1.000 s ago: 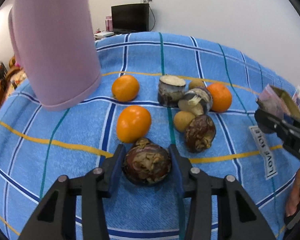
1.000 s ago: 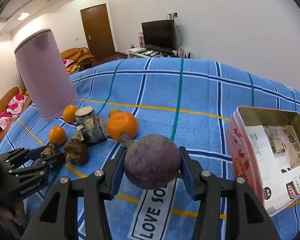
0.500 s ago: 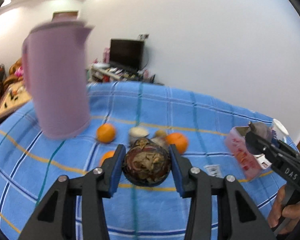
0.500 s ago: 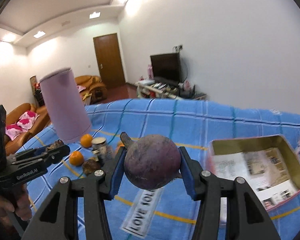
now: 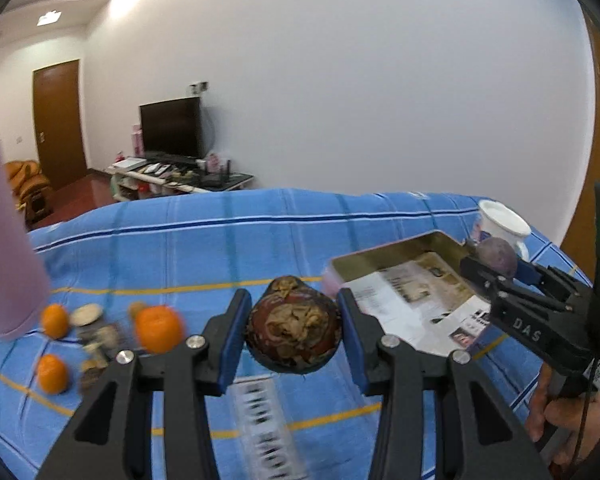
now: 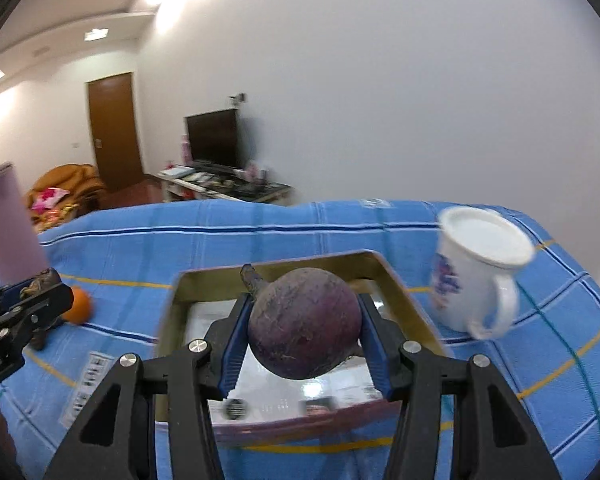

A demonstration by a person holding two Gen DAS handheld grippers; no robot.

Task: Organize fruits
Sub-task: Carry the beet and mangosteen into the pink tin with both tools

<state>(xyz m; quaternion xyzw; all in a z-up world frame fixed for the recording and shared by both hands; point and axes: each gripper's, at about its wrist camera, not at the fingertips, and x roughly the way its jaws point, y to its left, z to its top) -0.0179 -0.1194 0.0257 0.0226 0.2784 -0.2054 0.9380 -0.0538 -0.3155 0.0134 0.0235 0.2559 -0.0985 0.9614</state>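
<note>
Blue checked tabletop [image 6: 300, 232]: right claw [image 6: 304, 344] grips a purple fruit [image 6: 304, 320] above the tin [image 6: 172, 312]; left claw [image 5: 292, 334] clamps a brown fruit [image 5: 294, 332]. Lower each before loosening.

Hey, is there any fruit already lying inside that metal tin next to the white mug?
No, the tin holds only printed paper; the purple fruit is clamped in the right gripper above it.

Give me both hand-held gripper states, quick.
Left hand-held gripper: shut on the mottled brown fruit.
Right hand-held gripper: shut on the dark purple fruit, above the tin box.
</note>
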